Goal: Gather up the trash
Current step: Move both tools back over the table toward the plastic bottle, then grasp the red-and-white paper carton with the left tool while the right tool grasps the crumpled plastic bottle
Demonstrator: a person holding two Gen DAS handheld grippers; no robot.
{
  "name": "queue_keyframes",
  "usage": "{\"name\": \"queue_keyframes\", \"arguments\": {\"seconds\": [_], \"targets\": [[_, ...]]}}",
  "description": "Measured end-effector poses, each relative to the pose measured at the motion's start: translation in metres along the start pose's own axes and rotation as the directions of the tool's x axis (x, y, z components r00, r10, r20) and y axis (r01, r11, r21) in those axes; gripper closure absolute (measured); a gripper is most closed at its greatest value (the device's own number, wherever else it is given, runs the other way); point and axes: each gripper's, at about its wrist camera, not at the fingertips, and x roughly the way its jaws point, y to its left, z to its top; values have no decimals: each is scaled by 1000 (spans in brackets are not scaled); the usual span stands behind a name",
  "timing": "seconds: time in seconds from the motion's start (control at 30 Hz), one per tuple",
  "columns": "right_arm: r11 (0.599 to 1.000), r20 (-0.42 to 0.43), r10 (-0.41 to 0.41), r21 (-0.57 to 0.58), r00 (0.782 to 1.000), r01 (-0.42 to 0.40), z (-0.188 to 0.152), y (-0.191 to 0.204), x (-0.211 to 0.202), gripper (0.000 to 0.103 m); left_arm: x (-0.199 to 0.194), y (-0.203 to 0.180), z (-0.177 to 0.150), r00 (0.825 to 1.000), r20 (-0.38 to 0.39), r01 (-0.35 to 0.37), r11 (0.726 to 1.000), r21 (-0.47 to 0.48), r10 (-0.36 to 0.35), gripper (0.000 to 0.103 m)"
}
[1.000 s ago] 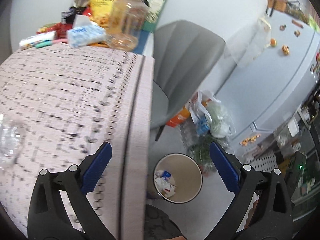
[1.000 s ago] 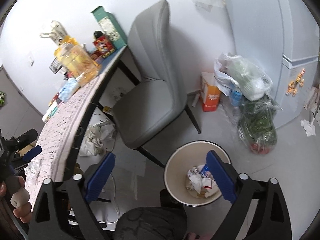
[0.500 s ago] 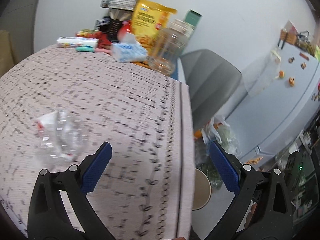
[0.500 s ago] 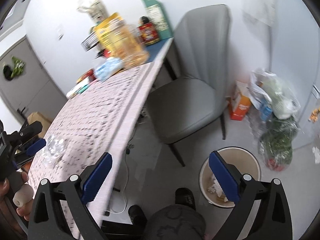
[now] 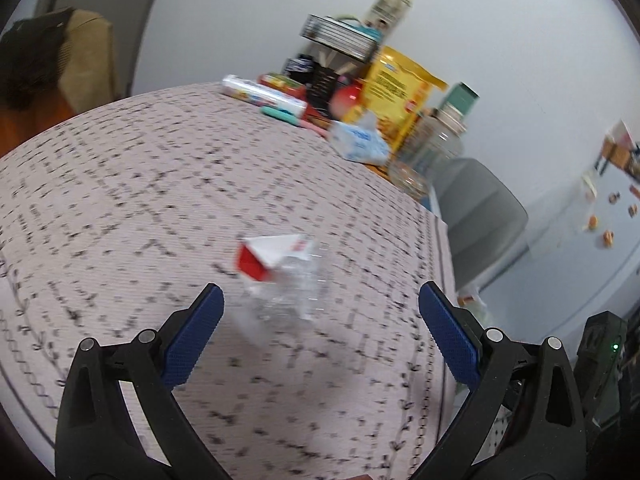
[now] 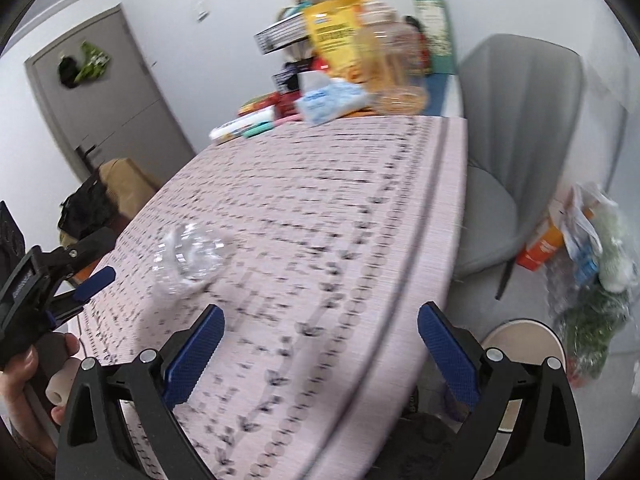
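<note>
Ahead, left tool (image 5: 320, 308) near wrapper (image 5: 280, 276)

A crumpled wrapper (image 5: 282, 276) lies on the table (image 5: 120, 208), ahead of the left gripper (image 5: 320, 320). Boxes, a tissue pack (image 5: 358, 142) and a jar (image 5: 430, 150) crowd the table's far end. A chair (image 6: 516, 136) stands to its right, with a bin (image 6: 524, 340) on the floor nearer the camera.
</note>
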Motion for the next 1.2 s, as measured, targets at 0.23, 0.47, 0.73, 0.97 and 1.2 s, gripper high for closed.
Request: {"name": "queue_keyframes", "arguments": {"seconds": [0.23, 0.47, 0.73, 0.97, 1.2], "targets": [[996, -37, 46, -78, 998, -49, 3, 54, 22, 8, -17, 43, 3, 998, 27, -47, 997, -60, 48, 6], [992, -74, 74, -96, 994, -81, 2, 90, 43, 8, -34, 79, 2, 996, 46, -75, 991, -112, 81, 6], [986, -98, 85, -135, 992, -97, 4, 132, 71, 8, -43, 113, 1, 990, 56, -115, 978, -176, 126, 6], [991, -119, 33, -123, 992, -48, 5, 144, 107, 8, -43, 134, -3, 985, 54, -148, 967, -208, 162, 6], [990, -112, 24, -135, 993, -40, 15, 158, 122, 8, -36, 138, -2, 984, 41, -162, 964, -211, 174, 6]]}}
